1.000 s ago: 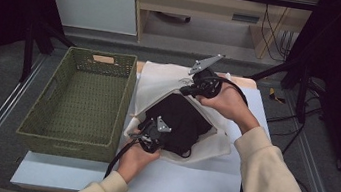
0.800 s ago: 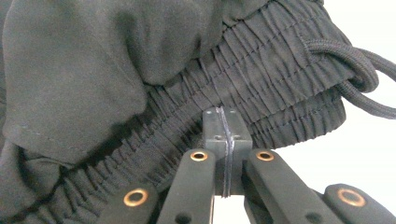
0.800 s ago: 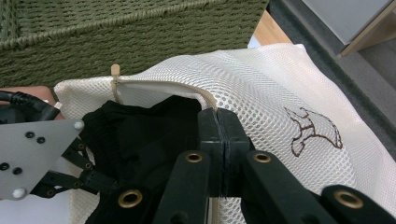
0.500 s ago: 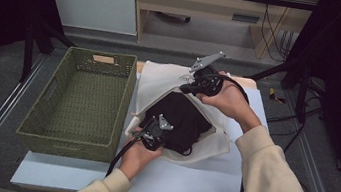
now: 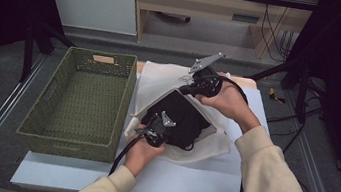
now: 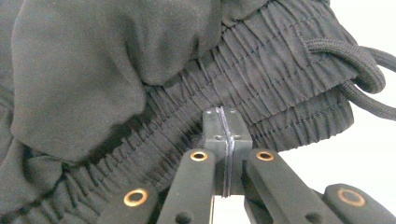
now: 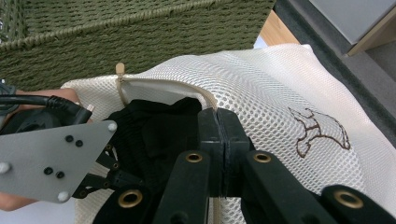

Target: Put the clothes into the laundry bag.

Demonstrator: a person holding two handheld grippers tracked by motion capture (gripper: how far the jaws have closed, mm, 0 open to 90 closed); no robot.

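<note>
A black garment point(image 5: 186, 119) with an elastic waistband point(image 6: 261, 84) and a drawstring point(image 6: 359, 70) lies half inside a white mesh laundry bag point(image 5: 160, 82) on the table. My left gripper point(image 5: 173, 126) is shut, and its tips point(image 6: 226, 119) press against the waistband from the near side. My right gripper point(image 5: 183, 89) is shut on the bag's beige zipper edge point(image 7: 159, 86) at the far side of the opening and holds it up. In the right gripper view the garment point(image 7: 154, 126) shows inside the opening, with the left gripper's grey plate point(image 7: 51, 158) beside it.
A green woven basket point(image 5: 71, 138) stands to the left of the bag, its wall point(image 7: 116, 37) close behind the mesh. The white table top point(image 5: 196, 185) is bare toward the person. Cables trail from both grippers.
My left gripper has edged slightly forward against the garment. The right gripper has kept its place on the bag's edge.
</note>
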